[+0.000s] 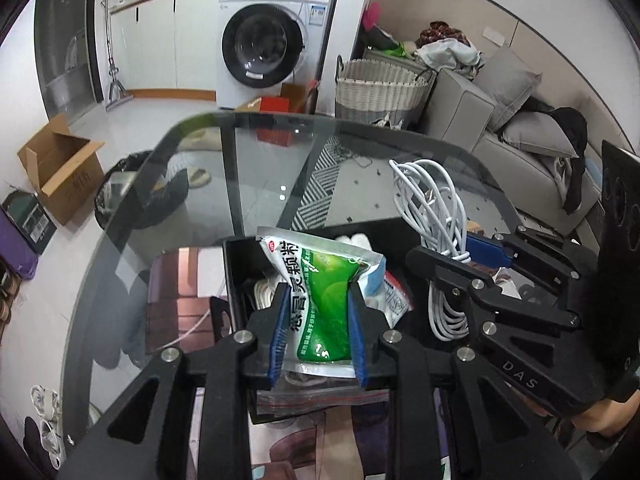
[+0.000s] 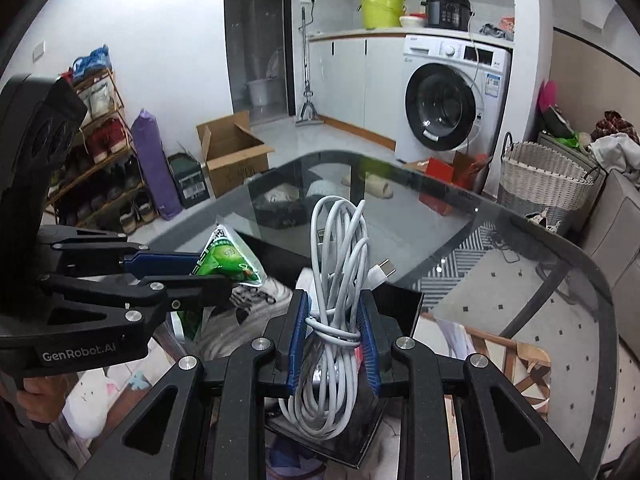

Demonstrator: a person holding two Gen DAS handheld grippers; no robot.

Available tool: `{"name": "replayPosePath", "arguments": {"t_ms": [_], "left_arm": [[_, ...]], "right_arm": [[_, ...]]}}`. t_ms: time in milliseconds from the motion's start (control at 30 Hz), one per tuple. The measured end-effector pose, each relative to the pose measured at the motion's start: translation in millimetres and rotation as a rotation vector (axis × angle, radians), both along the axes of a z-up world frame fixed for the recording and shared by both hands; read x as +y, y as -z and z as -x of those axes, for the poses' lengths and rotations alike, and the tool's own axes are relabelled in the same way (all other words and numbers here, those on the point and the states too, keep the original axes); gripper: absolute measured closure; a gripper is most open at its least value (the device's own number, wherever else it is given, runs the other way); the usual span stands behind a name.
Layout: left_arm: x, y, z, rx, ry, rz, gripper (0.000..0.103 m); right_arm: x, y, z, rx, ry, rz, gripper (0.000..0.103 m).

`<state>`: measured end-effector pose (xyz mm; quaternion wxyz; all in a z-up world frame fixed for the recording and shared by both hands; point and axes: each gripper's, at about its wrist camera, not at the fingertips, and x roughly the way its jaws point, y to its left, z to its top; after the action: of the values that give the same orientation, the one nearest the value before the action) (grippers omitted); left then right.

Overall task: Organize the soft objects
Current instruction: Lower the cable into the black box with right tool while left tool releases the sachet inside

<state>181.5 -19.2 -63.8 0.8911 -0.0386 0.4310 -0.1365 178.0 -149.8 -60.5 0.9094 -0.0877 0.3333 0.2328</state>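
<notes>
- The green sachet (image 1: 326, 300) is glossy, crinkled foil-like plastic.
- The white charging cable (image 2: 338, 304) has a smooth, slightly shiny plastic sheath.
- The desk (image 1: 260, 176) has a clear, reflective glass top.
- The laundry basket (image 2: 544, 182) is rough woven wicker.
- The cardboard box (image 2: 232, 156) is matt brown.
- The gripper frames are matt black plastic with shiny metal screws.

I'm working in a lived-in home, living room opening onto a laundry nook. Ahead of my grippers stands a front-loading washing machine (image 2: 452, 104) under a counter, a woven laundry basket (image 1: 380, 90) to its right, a grey sofa (image 1: 516, 120) heaped with clothes, and a shoe rack (image 2: 100, 152) far left.
</notes>
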Motion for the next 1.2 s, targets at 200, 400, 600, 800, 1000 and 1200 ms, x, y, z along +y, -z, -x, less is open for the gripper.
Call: {"name": "replayPosePath", "arguments": {"t_ms": [200, 400, 600, 800, 1000, 1200], "left_arm": [[-8, 4, -2, 0.032, 0.022, -0.012, 0.078], [-13, 13, -5, 0.070, 0.036, -0.027, 0.077], [-16, 20, -8, 0.092, 0.041, -0.038, 0.072], [-11, 19, -8, 0.089, 0.027, -0.033, 0.057], [-8, 11, -3, 0.056, 0.026, -0.009, 0.051], [-7, 6, 0, 0.039, 0.014, -0.012, 0.044]], "right_arm": [[10, 16, -3, 0.059, -0.050, 0.069, 0.078], [15, 31, -4, 0.105, -0.078, 0.104, 0.078], [15, 38, -6, 0.135, -0.076, 0.107, 0.078], [14, 34, -7, 0.155, -0.070, 0.095, 0.068], [18, 25, 4, 0.139, -0.075, 0.072, 0.061], [14, 18, 9, 0.139, -0.055, 0.063, 0.054]]}}
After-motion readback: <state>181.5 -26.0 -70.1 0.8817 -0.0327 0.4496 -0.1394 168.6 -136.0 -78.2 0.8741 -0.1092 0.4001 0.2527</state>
